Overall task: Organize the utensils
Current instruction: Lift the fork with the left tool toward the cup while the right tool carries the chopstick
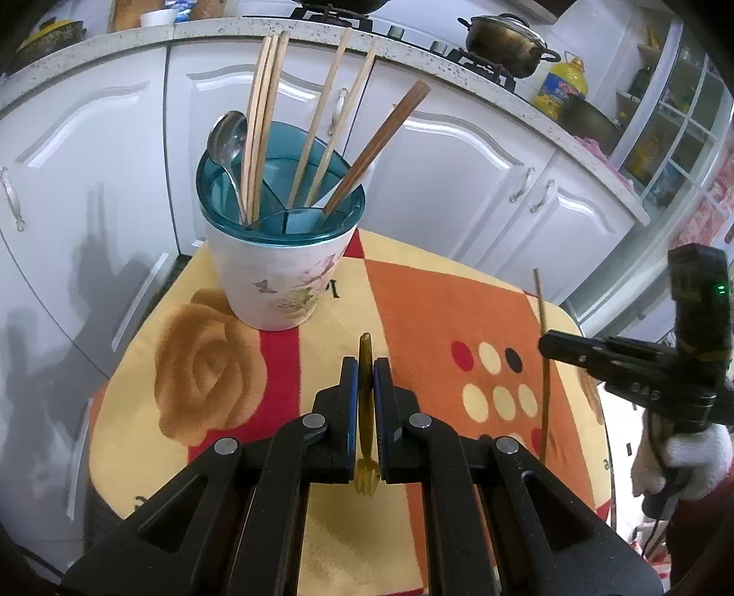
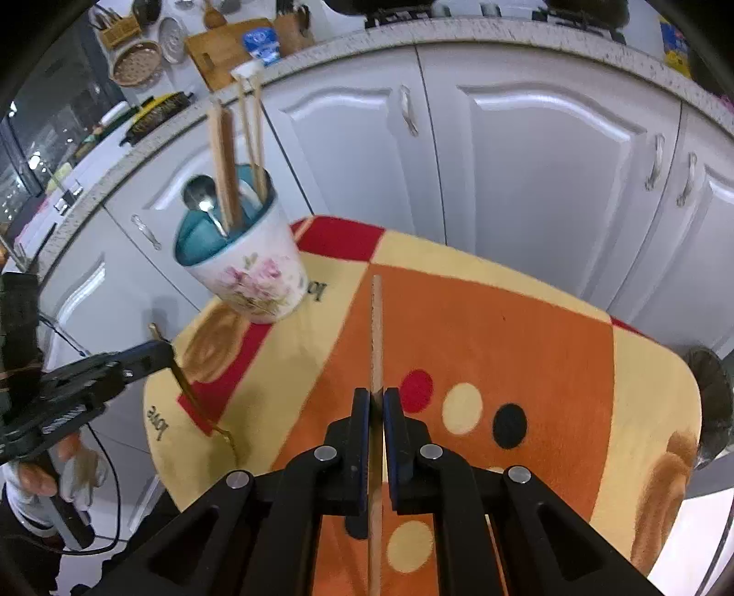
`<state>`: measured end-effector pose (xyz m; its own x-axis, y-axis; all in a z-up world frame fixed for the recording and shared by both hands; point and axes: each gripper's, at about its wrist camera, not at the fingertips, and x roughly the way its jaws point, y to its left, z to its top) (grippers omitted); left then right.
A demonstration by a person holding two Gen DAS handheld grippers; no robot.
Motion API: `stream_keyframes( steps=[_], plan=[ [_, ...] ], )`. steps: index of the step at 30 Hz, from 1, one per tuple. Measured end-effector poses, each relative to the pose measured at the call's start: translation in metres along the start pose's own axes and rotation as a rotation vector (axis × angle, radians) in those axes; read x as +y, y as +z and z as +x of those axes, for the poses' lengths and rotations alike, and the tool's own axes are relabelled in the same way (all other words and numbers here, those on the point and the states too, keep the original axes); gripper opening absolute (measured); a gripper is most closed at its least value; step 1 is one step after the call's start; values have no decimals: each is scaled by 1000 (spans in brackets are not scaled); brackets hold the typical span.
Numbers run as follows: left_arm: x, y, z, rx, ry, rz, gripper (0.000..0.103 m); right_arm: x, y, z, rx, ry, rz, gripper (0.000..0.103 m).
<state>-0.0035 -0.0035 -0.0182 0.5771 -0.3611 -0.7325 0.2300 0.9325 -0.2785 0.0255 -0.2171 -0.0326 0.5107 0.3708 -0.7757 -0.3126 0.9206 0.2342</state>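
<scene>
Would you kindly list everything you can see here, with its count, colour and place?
utensil holder: one, white floral with teal insert, far-left on the mat
chopsticks in holder: about six, wooden, standing upright
spoon: one, silver, in holder's left compartment
mat: one, orange, cream and red, covers the table
cabinets: white, behind the table
pot: one, dark, on the stove
oil bottle: one, yellow, on the counter
fork: one, amber, in left gripper
chopstick: one, wooden, in right gripper

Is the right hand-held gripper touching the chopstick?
Touching. In the right wrist view, the right hand-held gripper is shut on the chopstick, both pads pressed against it, with the stick running out ahead of the jaws.
</scene>
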Motion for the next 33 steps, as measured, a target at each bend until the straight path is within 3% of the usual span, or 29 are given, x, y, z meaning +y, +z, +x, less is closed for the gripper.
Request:
stream_keyframes(
  steps=[13, 33],
  plan=[
    [1, 3, -14, -36, 10, 4, 5, 19, 9, -36, -80, 7, -53, 6],
    [24, 11, -53, -88, -6, -48, 5, 53, 39, -56, -148, 68, -121, 6]
  ],
)
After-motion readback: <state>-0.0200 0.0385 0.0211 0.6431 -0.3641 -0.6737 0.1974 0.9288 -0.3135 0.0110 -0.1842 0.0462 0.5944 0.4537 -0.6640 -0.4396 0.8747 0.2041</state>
